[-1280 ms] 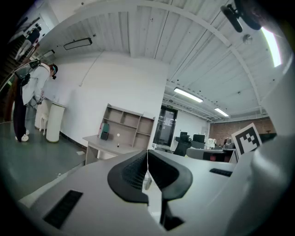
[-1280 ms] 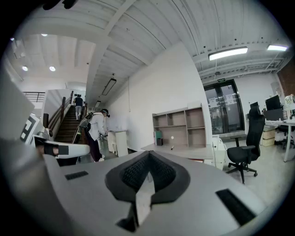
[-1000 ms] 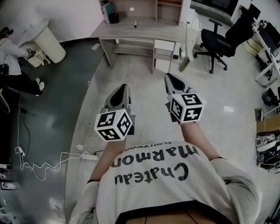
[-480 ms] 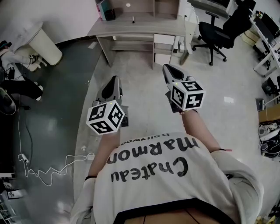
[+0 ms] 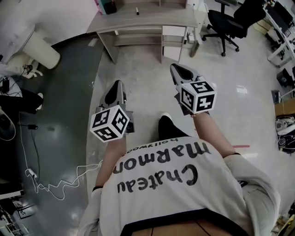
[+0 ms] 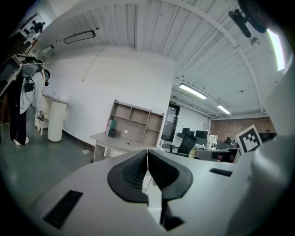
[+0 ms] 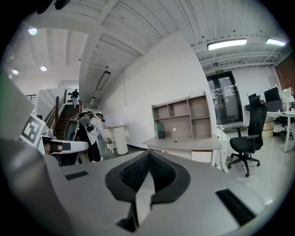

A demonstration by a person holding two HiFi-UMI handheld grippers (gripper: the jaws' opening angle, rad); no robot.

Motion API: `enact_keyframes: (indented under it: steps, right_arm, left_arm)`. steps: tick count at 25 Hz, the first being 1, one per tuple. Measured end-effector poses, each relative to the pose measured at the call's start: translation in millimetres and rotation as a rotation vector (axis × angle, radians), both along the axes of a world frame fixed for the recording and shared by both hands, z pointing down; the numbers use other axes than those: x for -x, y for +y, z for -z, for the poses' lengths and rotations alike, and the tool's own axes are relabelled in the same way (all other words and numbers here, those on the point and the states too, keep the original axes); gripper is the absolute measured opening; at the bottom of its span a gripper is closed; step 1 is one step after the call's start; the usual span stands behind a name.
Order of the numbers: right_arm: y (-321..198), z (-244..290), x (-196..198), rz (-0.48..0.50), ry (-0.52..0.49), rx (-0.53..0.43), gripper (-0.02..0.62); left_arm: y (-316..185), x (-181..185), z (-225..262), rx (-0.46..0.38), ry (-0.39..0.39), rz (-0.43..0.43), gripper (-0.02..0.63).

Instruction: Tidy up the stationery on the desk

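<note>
open office floor, dark grey on the left, pale and glossy on the right, with a pale wooden counter (image 5: 152, 20) at the far side and a shelf unit (image 6: 136, 120) standing on its back edge. on the counter top, a small dark pen (image 5: 137, 12) lying alone near the middle. by the shelf unit's left end, an upright pink and teal box (image 6: 109, 125) with a darker block (image 6: 113, 133) just beside it. small white round spot (image 7: 175, 130) on the shelf unit's back panel above the pen, too small to identify. black office chair (image 5: 228, 23) right of the counter, white cylindrical bin (image 5: 40, 46) well off to the left, white cable (image 5: 60, 184) looping over the dark floor. left tool (image 5: 116, 85) and right tool (image 5: 176, 68) held out side by side above the floor, both well apart from the counter and pointing toward it. left tool clenched, black pads (image 6: 130, 173) meeting tip to tip, nothing between. right tool likewise clenched and empty. dark shoe (image 5: 167, 125) on the floor between the two forearms.
</note>
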State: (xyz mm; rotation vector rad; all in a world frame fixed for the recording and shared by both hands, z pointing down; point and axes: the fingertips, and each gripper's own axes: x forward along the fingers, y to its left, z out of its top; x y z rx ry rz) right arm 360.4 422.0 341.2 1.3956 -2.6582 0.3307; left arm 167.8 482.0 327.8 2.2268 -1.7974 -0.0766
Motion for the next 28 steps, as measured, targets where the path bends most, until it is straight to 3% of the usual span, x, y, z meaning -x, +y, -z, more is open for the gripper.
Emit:
enact_keyframes:
  steps: [6, 10, 15, 22, 28]
  right_arm:
    - [-41, -15, 20, 0.028, -0.010, 0.004, 0.009]
    - [-92, -36, 40, 0.040, 0.024, 0.033, 0.009]
    - [-164, -42, 70, 0.041, -0.026, 0.095, 0.009]
    - [-254, 1, 105, 0.064, -0.042, 0.009, 0.009]
    - [-290, 17, 123, 0.086, -0.030, -0.036, 0.009]
  left_arm:
    - [-44, 20, -25, 0.041, 0.029, 0.002, 0.017]
    - [-89, 38, -36, 0.044, 0.028, -0.010, 0.017]
    - [-155, 71, -25, 0.034, 0.026, 0.000, 0.017]
    - [-235, 99, 5, -0.038, 0.031, 0.005, 0.017]
    - [-271, 115, 9, -0.049, 0.049, 0.017, 0.017]
